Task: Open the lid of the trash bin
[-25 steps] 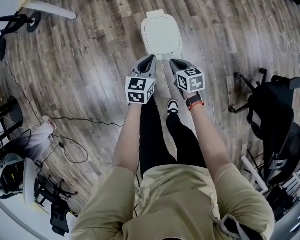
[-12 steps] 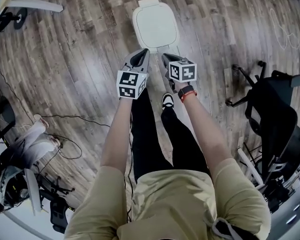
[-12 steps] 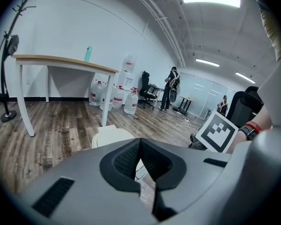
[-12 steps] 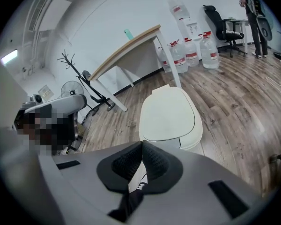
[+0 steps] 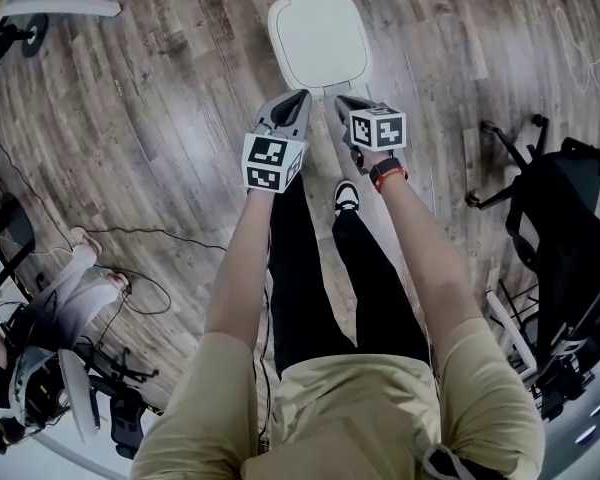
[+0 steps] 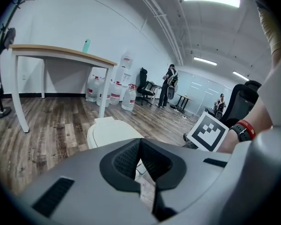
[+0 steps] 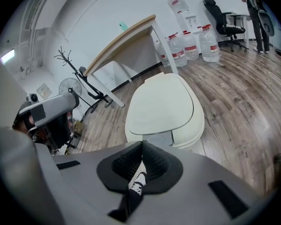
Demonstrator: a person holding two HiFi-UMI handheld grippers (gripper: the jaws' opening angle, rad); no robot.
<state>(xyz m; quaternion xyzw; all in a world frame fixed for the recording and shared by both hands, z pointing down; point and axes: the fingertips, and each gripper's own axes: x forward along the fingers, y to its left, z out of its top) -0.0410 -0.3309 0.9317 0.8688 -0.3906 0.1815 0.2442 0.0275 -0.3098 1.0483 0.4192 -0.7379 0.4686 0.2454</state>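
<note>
On the floor ahead of the feet: white trash bin [image 5: 318,43], lid flat down, so its inside is hidden.
Left gripper [image 5: 300,96]: jaws pressed together on nothing, tips just short of the bin's near rim.
Left gripper view alone: wooden desk [image 6: 61,53] with a green bottle [image 6: 86,45] on top, water jugs [image 6: 114,92] by the wall; the bin sits low beyond the closed tips.
Right gripper [image 5: 342,100]: jaws likewise closed and empty, just beside the left gripper, near the bin's front.
Right gripper view alone: grey panel [image 7: 160,138] at the lid's front edge, coat stand [image 7: 79,74] to the left.
Head view alone: black office chair [image 5: 565,228] at far right.
Against a second ago: lid down as then; both grippers keep side by side at the near rim.
</note>
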